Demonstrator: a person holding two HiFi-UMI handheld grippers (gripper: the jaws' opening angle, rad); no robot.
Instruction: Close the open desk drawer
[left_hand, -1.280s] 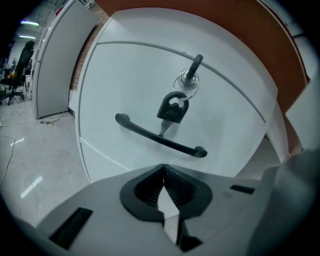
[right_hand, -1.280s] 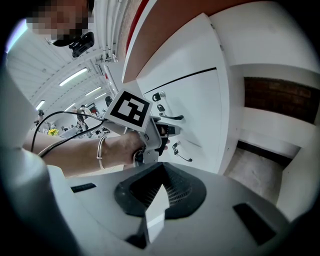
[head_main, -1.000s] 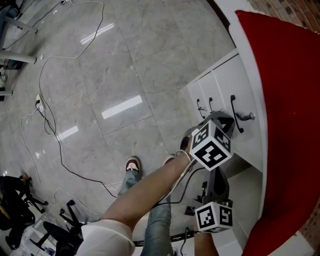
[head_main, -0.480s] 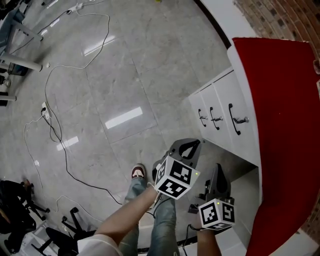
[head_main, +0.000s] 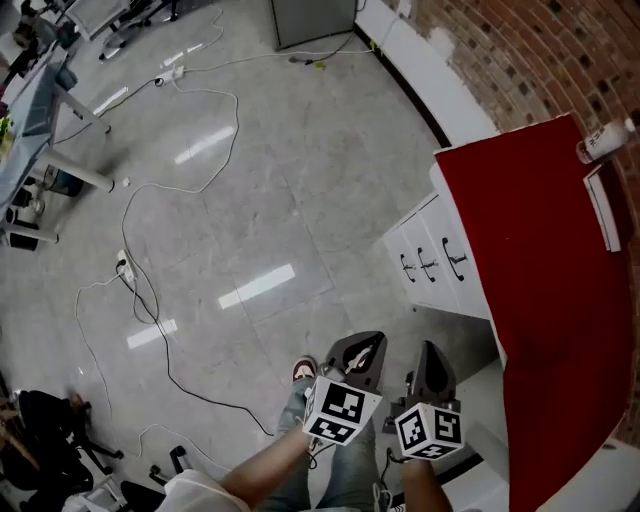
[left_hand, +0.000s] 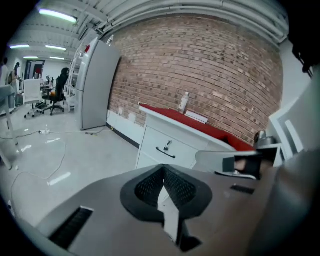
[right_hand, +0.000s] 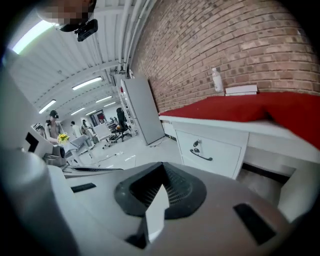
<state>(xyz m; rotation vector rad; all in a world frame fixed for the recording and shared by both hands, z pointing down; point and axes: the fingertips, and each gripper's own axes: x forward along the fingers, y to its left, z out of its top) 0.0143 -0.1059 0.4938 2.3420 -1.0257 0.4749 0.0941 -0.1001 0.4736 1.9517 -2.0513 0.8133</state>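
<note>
While looking down in the head view, finds left gripper (head_main: 360, 352) and right gripper (head_main: 432, 366) side by side low over the floor (head_main: 250, 200), well apart from the drawer (head_main: 447, 262) sitting flush in the red-topped counter (head_main: 540, 260); in left gripper view, jaws pressed together, empty, drawer ahead; in right gripper view, likewise.

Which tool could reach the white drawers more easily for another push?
The right tool, I think. It is on the side nearer the desk drawers, and the left tool is farther from them. Both tools are shut, hold nothing, and are well back from the drawers, whose fronts look flush.
</note>
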